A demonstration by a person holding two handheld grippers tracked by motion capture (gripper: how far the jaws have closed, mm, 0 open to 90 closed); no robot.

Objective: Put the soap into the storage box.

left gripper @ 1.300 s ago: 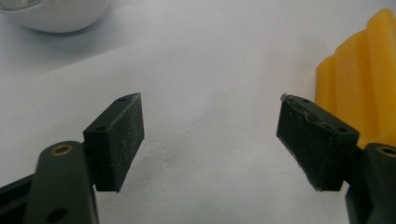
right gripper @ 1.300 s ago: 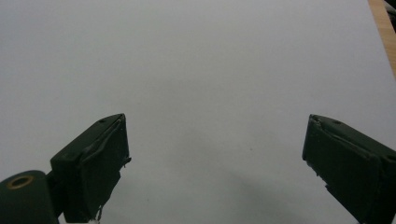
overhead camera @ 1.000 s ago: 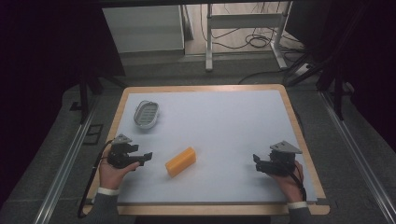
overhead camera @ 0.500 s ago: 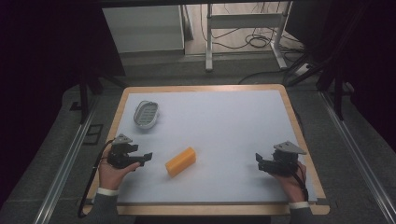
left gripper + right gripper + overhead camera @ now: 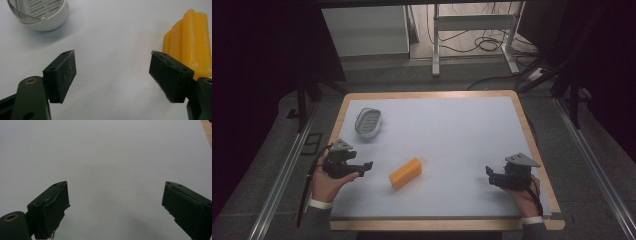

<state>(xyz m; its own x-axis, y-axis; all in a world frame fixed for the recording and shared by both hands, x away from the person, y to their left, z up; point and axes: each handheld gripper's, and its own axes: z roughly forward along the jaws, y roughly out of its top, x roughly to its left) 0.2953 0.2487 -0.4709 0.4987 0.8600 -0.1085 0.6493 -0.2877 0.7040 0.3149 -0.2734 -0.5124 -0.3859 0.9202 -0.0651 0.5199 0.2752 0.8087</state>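
Observation:
A yellow-orange ridged block (image 5: 405, 173) lies near the front middle of the pale mat (image 5: 452, 135); in the left gripper view the same block (image 5: 188, 37) stands just past the right-hand jaw. A white soap dish with a slotted insert (image 5: 368, 121) sits at the back left, and the dish (image 5: 41, 13) fills the top left corner of the left gripper view. My left gripper (image 5: 366, 167) is open, a short way left of the block, with nothing between its jaws (image 5: 112, 75). My right gripper (image 5: 490, 174) rests open over bare mat near the right edge (image 5: 115, 205).
The mat covers a wooden table (image 5: 532, 135) with a raised rim. Beyond the far edge stand a white cabinet (image 5: 367, 30) and a metal frame with cables (image 5: 477, 40) on the floor. Rails (image 5: 287, 170) run along both sides of the table.
The right gripper has shifted slightly to the right and toward the person. The left gripper, the block and the dish stay where they were.

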